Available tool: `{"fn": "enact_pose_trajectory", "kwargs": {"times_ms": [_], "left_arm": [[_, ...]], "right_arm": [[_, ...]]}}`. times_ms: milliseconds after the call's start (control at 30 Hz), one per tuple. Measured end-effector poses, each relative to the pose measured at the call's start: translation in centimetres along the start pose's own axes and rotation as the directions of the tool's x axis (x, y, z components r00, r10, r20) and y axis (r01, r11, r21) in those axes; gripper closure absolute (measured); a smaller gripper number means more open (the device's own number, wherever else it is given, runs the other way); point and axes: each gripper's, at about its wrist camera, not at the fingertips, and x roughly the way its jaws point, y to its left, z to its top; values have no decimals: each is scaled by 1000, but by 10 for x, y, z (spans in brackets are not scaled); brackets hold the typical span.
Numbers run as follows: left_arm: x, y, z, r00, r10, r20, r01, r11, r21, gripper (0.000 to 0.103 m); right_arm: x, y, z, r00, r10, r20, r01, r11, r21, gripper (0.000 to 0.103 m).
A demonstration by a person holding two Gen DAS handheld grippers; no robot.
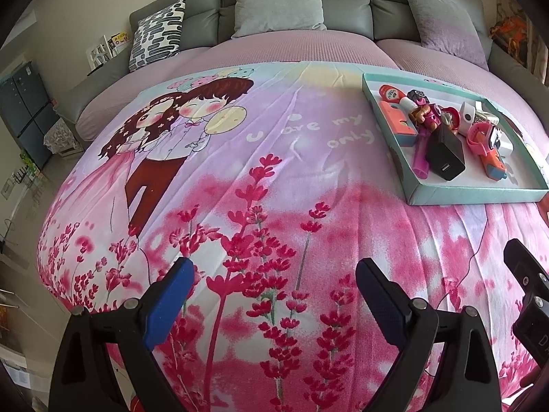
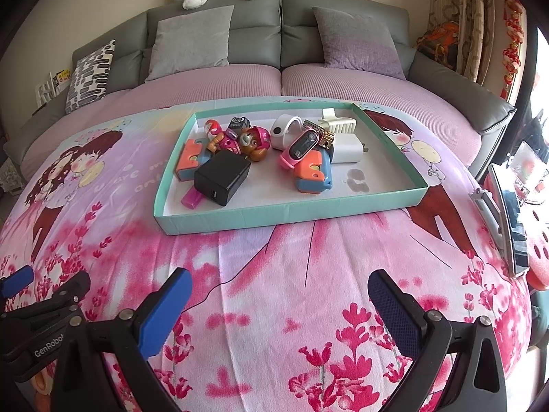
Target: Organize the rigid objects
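A shallow teal tray (image 2: 284, 213) lies on a pink printed blanket (image 2: 274, 292), and every loose item in sight sits inside it. At the tray's near left a black charger (image 2: 221, 178) rests partly on a pink tube (image 2: 190, 199), so only the tube's end pokes out. Left of the charger stands an orange block (image 2: 188, 158). Behind the charger a toy pup (image 2: 249, 141) lies in a heap with a red-and-white piece (image 2: 212, 126) and a dark cube (image 2: 239, 123); where one ends and the next begins is hard to make out. In the tray's middle a pink watch (image 2: 298, 147) leans on an orange-and-blue toy (image 2: 314, 173). Behind the watch sit a white round gadget (image 2: 281, 133), a white charger (image 2: 348, 150) and a white clip (image 2: 338, 122), with a small patterned thing between them too small to identify. The tray's near right floor is bare apart from a grey smudge.

In the left view the same tray (image 1: 473, 195) sits far right, its right end cut off by the frame edge.

The left gripper (image 1: 274, 295) hovers over the blanket well short of the tray, jaws spread wide with nothing between them. The right gripper (image 2: 279, 305) likewise is wide apart and empty, near the tray's front wall. A phone on a stand (image 2: 511, 219) is right of the tray, partly cropped.
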Motion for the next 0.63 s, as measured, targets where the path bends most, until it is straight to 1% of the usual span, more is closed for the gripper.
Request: {"fn": "enact_pose_trajectory", "kwargs": {"times_ms": [433, 633], "left_arm": [[-1, -3, 0, 1000, 15, 8, -15, 1000, 16, 8], [-2, -2, 0, 1000, 6, 10, -6, 1000, 13, 8]], "right_arm": [[2, 0, -1, 1000, 4, -8, -4, 1000, 2, 0], [3, -2, 0, 1000, 5, -12, -5, 1000, 4, 0]]}}
